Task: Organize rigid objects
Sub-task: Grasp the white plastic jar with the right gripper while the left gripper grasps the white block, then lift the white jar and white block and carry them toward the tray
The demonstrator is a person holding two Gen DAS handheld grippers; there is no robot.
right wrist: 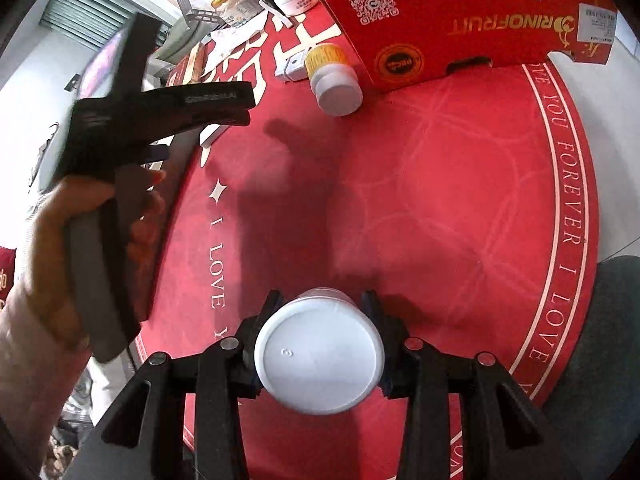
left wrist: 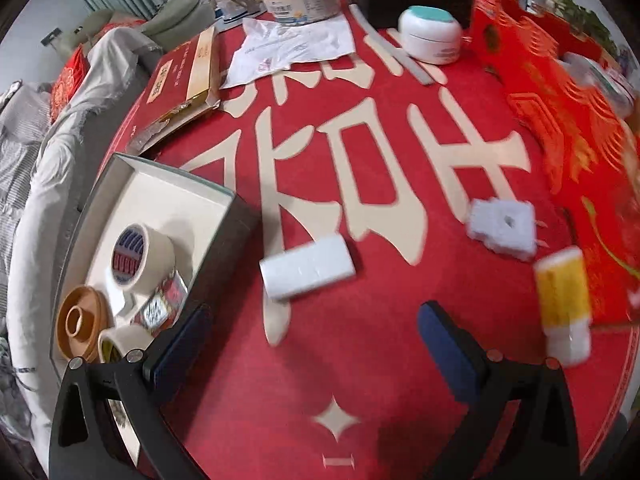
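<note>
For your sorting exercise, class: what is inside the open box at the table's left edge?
In the open box: a masking tape roll, a tan ring-shaped disc, a smaller tape roll and a labelled packet. The left claw's finger hides the near corner.

blurred: yellow bottle (left wrist: 564,304) | cut off: grey box (left wrist: 224,216) (near end) | held jar (right wrist: 320,356) label hidden
</note>
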